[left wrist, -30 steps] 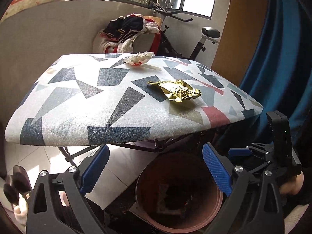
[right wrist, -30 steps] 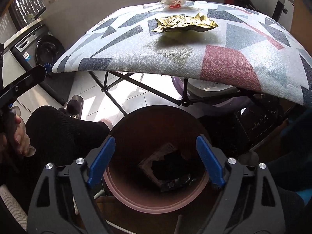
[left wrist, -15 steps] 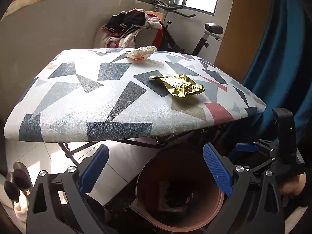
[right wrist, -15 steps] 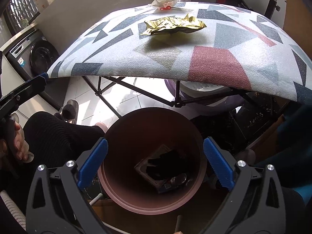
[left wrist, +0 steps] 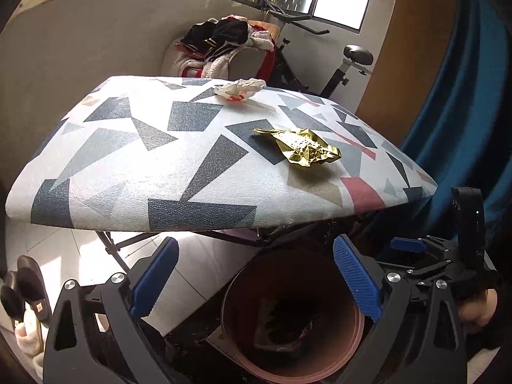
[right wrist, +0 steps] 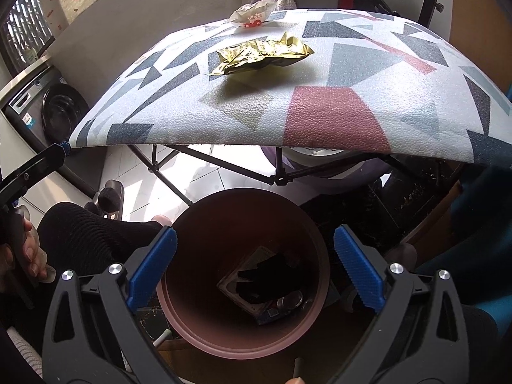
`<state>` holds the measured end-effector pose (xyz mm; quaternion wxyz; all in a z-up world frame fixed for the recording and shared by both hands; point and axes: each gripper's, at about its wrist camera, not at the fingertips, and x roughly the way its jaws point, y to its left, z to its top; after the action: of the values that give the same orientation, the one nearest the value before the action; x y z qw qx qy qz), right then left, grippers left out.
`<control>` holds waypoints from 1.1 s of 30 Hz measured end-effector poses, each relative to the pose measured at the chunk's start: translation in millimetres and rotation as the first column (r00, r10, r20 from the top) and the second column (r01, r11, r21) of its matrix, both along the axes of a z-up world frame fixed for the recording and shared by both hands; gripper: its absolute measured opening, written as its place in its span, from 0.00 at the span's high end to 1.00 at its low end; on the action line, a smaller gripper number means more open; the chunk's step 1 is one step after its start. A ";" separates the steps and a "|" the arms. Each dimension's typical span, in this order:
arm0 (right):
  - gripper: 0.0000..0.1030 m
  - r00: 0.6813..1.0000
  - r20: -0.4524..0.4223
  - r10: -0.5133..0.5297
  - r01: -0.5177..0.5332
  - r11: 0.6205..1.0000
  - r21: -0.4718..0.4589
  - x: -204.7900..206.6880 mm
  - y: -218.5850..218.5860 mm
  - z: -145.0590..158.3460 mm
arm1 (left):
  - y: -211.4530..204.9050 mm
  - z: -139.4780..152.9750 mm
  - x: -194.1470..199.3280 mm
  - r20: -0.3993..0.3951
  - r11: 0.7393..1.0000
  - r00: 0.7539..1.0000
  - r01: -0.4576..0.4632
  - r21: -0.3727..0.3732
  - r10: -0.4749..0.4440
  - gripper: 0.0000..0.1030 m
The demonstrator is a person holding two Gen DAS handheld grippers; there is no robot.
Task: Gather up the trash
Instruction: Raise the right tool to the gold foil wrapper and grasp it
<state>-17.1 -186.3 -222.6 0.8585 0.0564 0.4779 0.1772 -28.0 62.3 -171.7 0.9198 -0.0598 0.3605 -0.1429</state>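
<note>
**Gold wrapper waits on the surface**

Gold foil wrapper (left wrist: 299, 148) and a white crumpled wrapper (left wrist: 240, 88) lie on the patterned surface (left wrist: 128, 172). The brown bin (right wrist: 243, 288) stands on the floor below, with some trash inside. Left tool (left wrist: 256, 283) and right tool (right wrist: 254, 270) are both released and hold nothing. I judge the next move is to reach up for the gold wrapper.

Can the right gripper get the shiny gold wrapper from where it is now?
Probably yes. The right gripper is open and empty over the bin, and the gold wrapper lies uncovered on the table ahead, apart from the white wrapper. It only needs to lift over the edge.
</note>
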 end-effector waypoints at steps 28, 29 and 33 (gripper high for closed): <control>0.06 0.999 0.024 0.037 -0.037 0.999 0.016 214.2 19.6 40.1 | 46.7 19.8 88.8 0.043 0.996 0.997 -0.064 -0.064 0.067 0.08; 0.07 0.999 0.012 0.039 -0.039 0.999 0.006 218.2 24.4 35.8 | 48.4 18.3 90.0 0.040 0.995 0.997 -0.069 -0.067 0.072 0.08; 0.07 0.999 -0.048 0.021 -0.022 0.999 -0.024 229.4 32.7 19.5 | 52.0 12.6 92.6 0.029 0.995 0.997 -0.075 -0.068 0.078 0.08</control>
<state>212.3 -153.6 -203.2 0.8455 0.0449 0.5009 0.1793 64.6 114.3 -159.1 0.9276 -0.1020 0.3386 -0.1205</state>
